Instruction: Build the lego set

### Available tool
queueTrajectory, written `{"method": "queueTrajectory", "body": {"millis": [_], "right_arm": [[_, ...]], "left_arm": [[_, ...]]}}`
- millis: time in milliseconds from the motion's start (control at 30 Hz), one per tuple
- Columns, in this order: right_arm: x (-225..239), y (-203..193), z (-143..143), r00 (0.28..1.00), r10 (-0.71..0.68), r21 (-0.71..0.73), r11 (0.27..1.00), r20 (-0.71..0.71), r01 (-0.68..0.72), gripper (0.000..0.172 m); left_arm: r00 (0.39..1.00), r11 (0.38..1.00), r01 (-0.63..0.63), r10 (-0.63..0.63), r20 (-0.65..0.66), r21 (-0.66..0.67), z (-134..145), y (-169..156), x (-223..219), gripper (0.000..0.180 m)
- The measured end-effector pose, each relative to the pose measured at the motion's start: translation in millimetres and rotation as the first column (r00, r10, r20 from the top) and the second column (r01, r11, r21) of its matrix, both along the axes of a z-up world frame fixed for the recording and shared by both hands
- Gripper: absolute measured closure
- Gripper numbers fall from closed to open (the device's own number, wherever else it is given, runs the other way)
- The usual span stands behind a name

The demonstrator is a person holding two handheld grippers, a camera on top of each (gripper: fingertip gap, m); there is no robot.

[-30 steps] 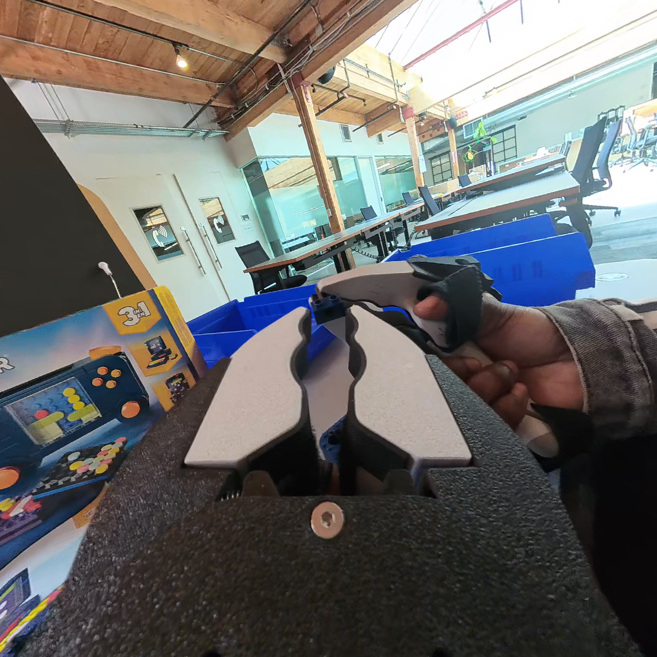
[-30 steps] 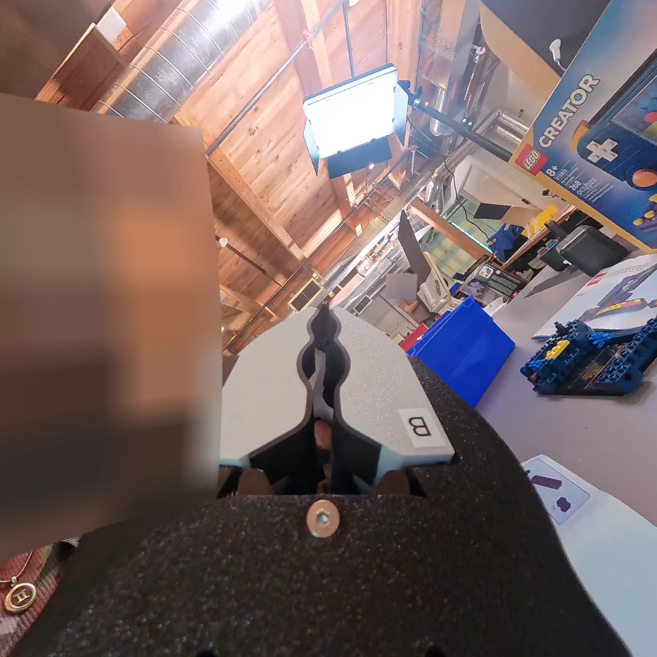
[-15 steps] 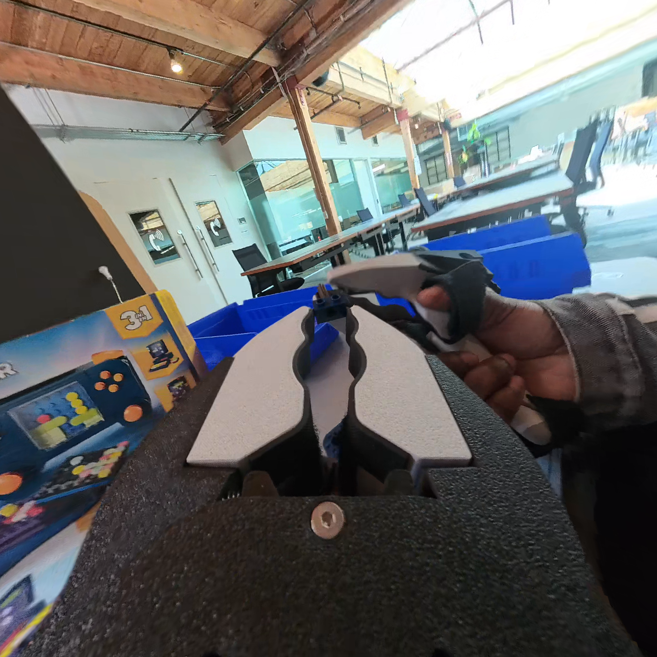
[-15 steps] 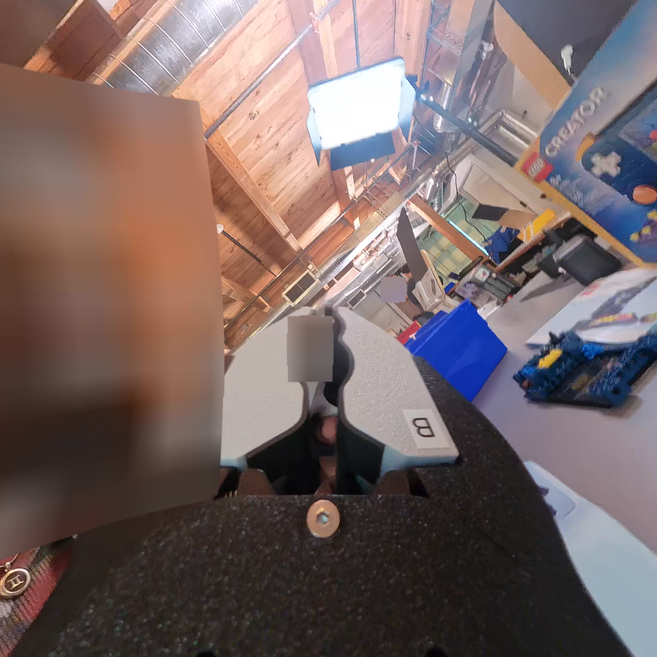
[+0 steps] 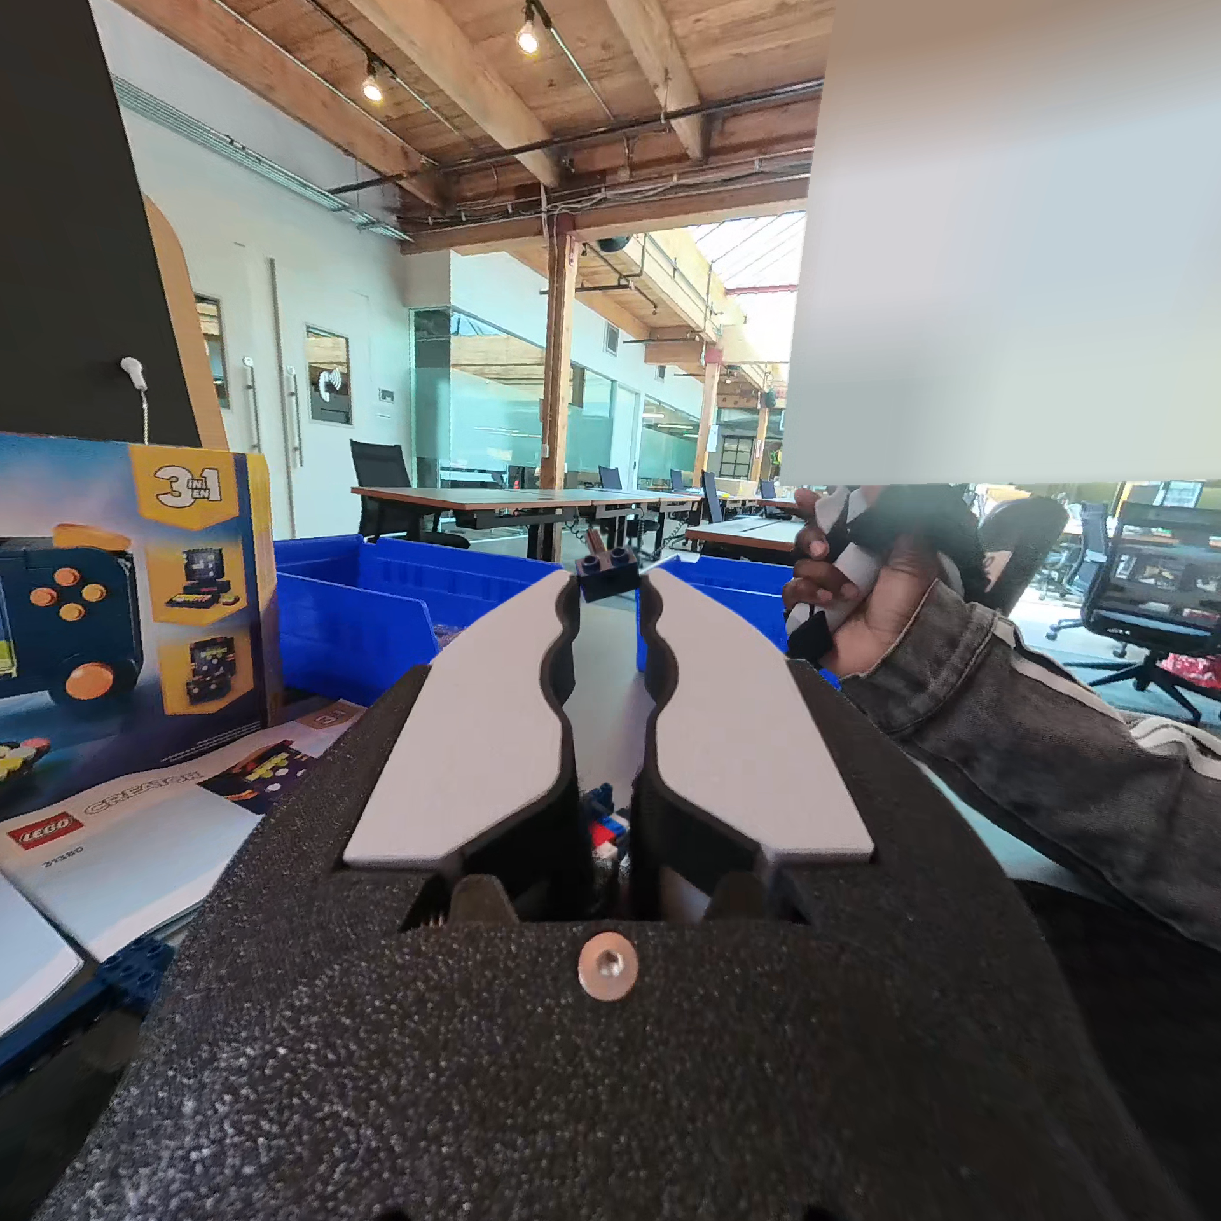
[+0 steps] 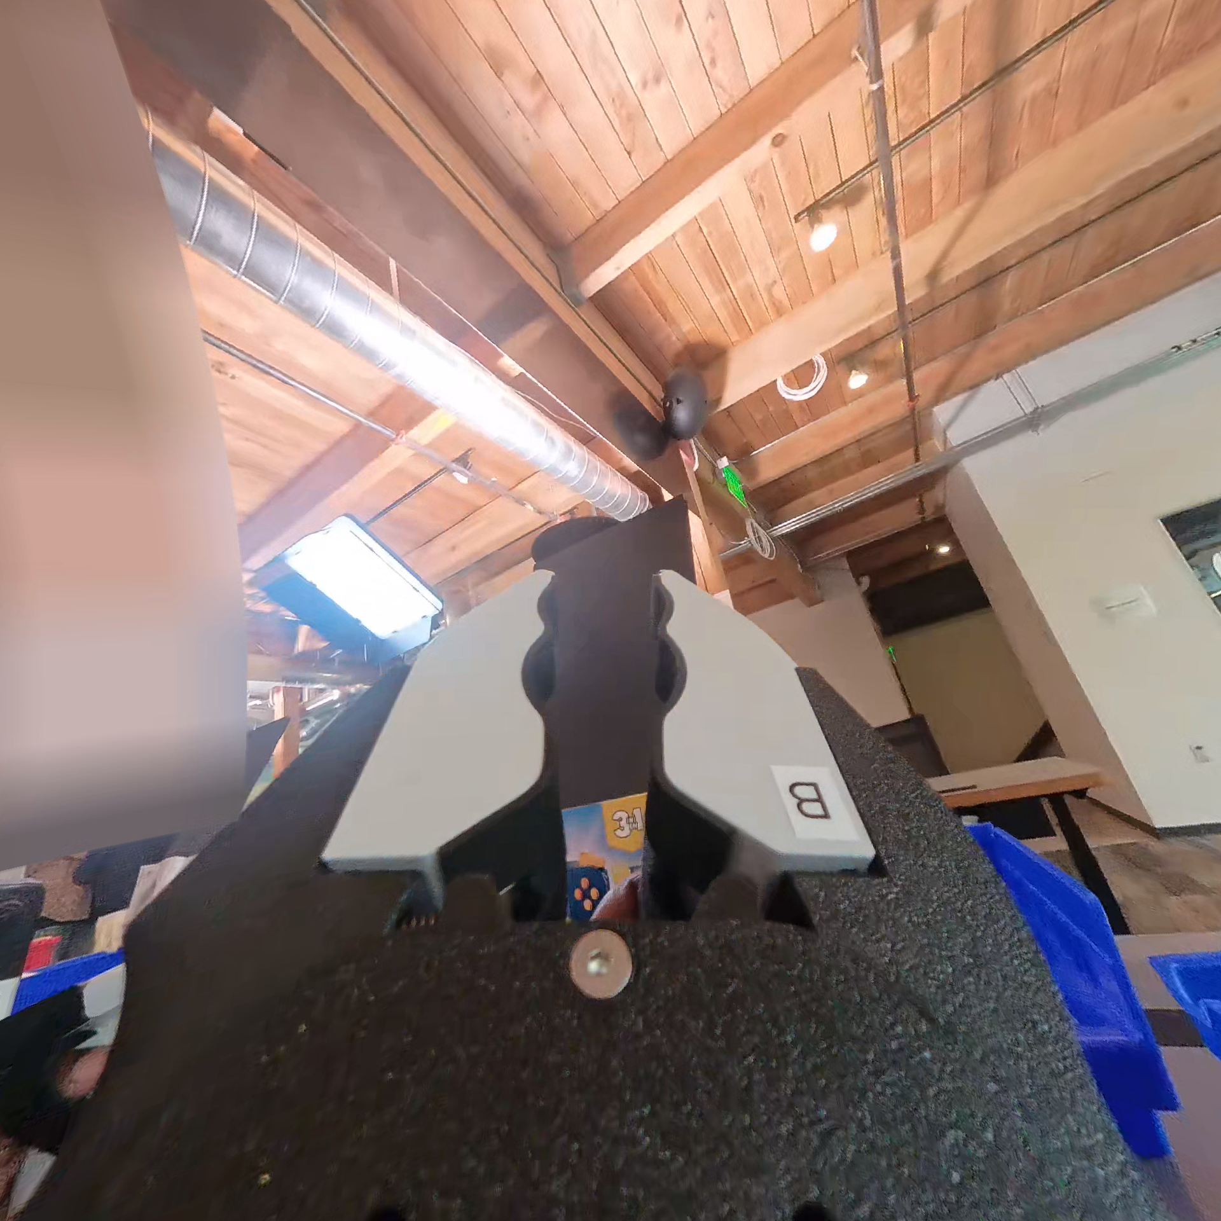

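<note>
My left gripper [image 5: 608, 573] is shut on a small dark blue two-stud brick [image 5: 604, 587], pinched at the very fingertips and held in the air above the table. A thin brown piece [image 5: 594, 543] sticks up behind the brick. My right gripper [image 6: 602, 578] points up at the wooden ceiling, its jaws apart with nothing between the pads; only a black board [image 6: 614, 661] shows behind the gap. In the left wrist view a hand [image 5: 859, 594] holds the right gripper's handle to the right of the brick; that gripper's fingers are hidden there.
Blue bins [image 5: 370, 614] stand behind the brick, and one shows in the right wrist view [image 6: 1083, 978]. A toy set box [image 5: 132, 581] stands at the left with a booklet [image 5: 132, 839] before it. Loose bricks [image 5: 604, 826] lie on the table below my left fingers. There is about 25 centimetres between the tips of the two grippers.
My right gripper was nearly shut beside the left gripper's brick; it has drawn away, tilted up toward the ceiling and opened. My left gripper keeps its hold on the dark blue brick.
</note>
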State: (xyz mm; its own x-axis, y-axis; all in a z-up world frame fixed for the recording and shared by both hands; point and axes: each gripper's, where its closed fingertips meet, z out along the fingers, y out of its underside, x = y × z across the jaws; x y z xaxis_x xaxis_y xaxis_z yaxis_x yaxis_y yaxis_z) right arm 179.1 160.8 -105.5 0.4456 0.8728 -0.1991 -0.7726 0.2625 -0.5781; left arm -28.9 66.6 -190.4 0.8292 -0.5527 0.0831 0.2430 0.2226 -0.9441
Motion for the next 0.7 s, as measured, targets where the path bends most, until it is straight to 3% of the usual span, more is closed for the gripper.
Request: {"method": "queueTrajectory", "body": {"millis": [700], "right_arm": [[-10.7, 7.8, -7.2, 0.998, 0.062, -0.066, 0.996, -0.012, -0.063, 0.148]], "left_arm": [[0.998, 0.999, -0.016, 0.014, -0.055, -0.04, -10.1, 4.6, 4.5, 0.164]]}}
